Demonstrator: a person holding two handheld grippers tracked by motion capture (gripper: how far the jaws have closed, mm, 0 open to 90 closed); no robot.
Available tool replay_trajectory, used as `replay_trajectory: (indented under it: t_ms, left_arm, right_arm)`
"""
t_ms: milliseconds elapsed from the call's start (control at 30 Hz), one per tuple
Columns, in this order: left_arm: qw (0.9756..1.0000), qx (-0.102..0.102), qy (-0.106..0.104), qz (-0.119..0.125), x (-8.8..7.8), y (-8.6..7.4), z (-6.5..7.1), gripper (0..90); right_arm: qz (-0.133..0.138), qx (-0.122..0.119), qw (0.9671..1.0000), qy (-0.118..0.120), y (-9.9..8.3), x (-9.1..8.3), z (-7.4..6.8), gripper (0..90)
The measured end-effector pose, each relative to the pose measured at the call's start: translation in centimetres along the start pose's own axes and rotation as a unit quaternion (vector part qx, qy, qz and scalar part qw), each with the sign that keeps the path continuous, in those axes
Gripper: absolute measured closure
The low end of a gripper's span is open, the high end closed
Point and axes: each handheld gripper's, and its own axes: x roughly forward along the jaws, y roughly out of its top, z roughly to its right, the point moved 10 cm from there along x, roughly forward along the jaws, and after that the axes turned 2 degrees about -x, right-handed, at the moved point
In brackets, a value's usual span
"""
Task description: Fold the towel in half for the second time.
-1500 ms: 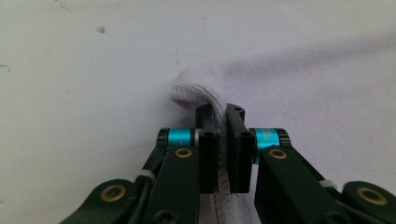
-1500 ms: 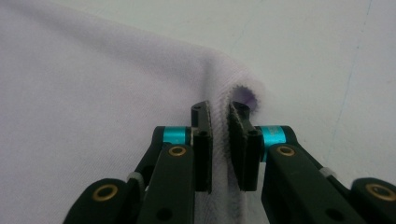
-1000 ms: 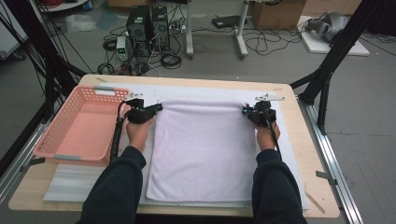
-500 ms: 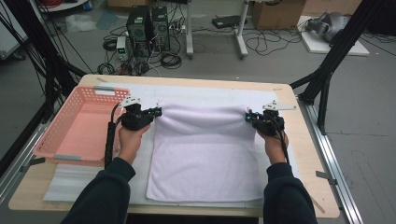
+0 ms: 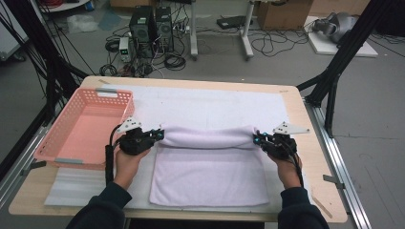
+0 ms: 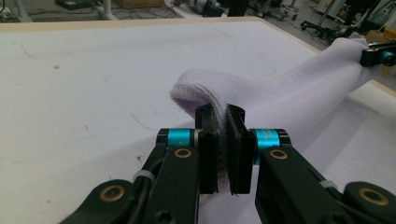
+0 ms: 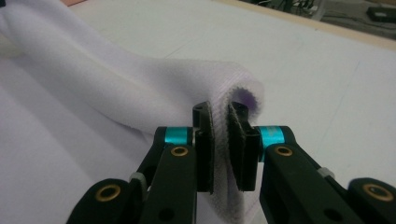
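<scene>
A pale lilac towel (image 5: 210,174) lies on the white mat (image 5: 210,107) in the high view, its far edge raised into a long fold (image 5: 207,137). My left gripper (image 5: 156,135) is shut on the fold's left corner, and my right gripper (image 5: 258,140) is shut on its right corner. In the left gripper view the jaws pinch the towel's hem (image 6: 222,140), and the fold (image 6: 299,91) runs off to the other gripper (image 6: 379,56). Terry cloth (image 7: 223,140) is likewise squeezed between the jaws in the right gripper view, with the towel (image 7: 93,88) trailing away to the left.
A pink plastic basket (image 5: 57,140) stands at the table's left side, close beside my left hand. The wooden table edge (image 5: 305,119) runs near my right gripper. A strip of white foam (image 5: 71,186) lies in front of the basket.
Both grippers have drawn the towel's far edge toward the person, folding it over the near part. The uncovered mat behind the fold has grown.
</scene>
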Motion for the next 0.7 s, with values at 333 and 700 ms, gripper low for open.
replay_trajectory:
  t_ms: [333, 700]
  left_arm:
    - [0.9991, 0.009, 0.02, -0.035, 0.0, -2.6, 0.2, 69.6]
    - [0.9992, -0.016, 0.034, 0.011, 0.7, -0.8, -1.7, 41.4]
  right_arm:
    - [-0.03, 0.014, 0.9994, 0.007, -2.9, -0.7, -1.1, 73.1]
    - [0.055, 0.115, 0.9913, -0.031, -1.2, -3.1, 2.0, 45.7]
